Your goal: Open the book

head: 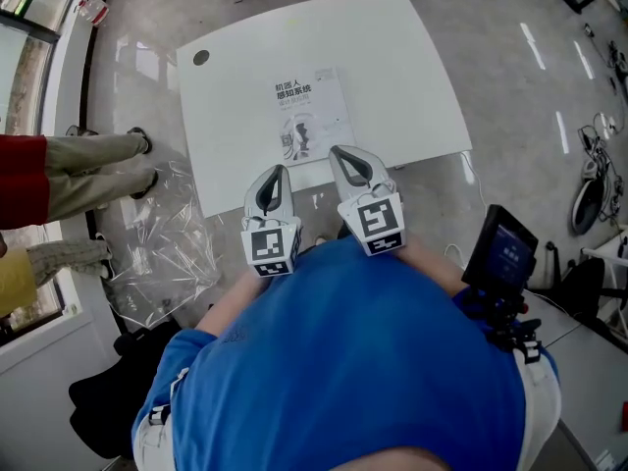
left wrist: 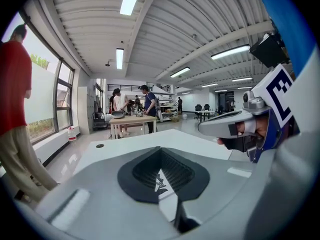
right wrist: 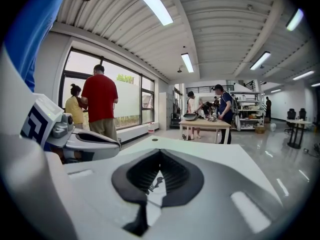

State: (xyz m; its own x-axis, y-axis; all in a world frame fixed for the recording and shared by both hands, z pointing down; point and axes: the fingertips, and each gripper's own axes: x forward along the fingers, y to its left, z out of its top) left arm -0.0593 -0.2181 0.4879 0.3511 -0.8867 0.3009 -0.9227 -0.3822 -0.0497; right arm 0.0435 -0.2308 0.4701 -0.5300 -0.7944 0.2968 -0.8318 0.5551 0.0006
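Head view shows your two grippers side by side, close in front of your chest, at the near edge of the white table [head: 412,77]. Your left gripper [head: 281,170] has its jaws pressed together with nothing between them, and your right gripper [head: 335,151] is the same, tips meeting and empty. The book [head: 309,116] lies closed and flat on the table near that same edge, its white cover up with dark title print and a small dark figure. Your left tips sit just short of the book's near edge. Your right tips overlap that edge in the picture, and you cannot tell whether they touch it. A round hole [head: 201,57] marks the table's far left corner. To your left a sheet of clear plastic [head: 162,248] lies on the floor, beside a standing person's legs [head: 93,160].
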